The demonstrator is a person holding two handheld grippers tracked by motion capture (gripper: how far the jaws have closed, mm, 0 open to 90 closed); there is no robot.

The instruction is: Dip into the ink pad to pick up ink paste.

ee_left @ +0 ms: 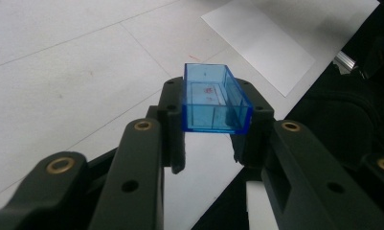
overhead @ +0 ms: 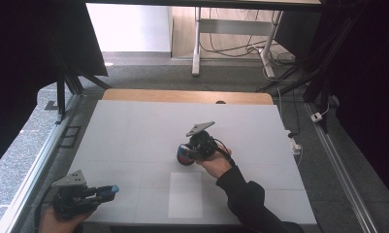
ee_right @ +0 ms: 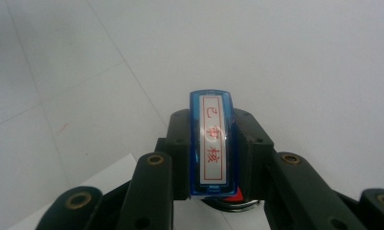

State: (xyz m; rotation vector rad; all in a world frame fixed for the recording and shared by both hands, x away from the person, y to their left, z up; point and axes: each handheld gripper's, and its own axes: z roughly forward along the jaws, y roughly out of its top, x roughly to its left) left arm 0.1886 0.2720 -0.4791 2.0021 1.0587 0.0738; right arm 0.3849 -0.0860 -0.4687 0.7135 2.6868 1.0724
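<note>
Two pieces of one small blue stamp are being held apart, one in each gripper. With the left gripper [ee_left: 217, 125] we are clamping the clear blue cap [ee_left: 215, 99], its open side turned up and toward the camera, the jaws closed against its long walls. In the high view that left gripper [overhead: 106, 192] is waiting near the front left corner of the white surface [overhead: 134, 131], the cap [overhead: 113, 189] poking out at its tip, well apart from the other hand; we judge it is being parked there so it stays out of the way.

With the right gripper [ee_right: 212, 152] we are squeezing the stamp [ee_right: 212, 143] by its narrow sides, the jaws shut on it, the label with red characters facing up. Beneath it something round with a red patch and a metal rim [ee_right: 230, 200] is peeking out, likely an ink pad. In the high view the right gripper [overhead: 186, 154] is sitting low at the middle of the surface over that round dark thing [overhead: 184, 156], just beyond the sheet of white paper [overhead: 185, 194]. Holding the stamp by its sides is keeping its bottom face free, which suits inking it before pressing it onto the paper.
</note>
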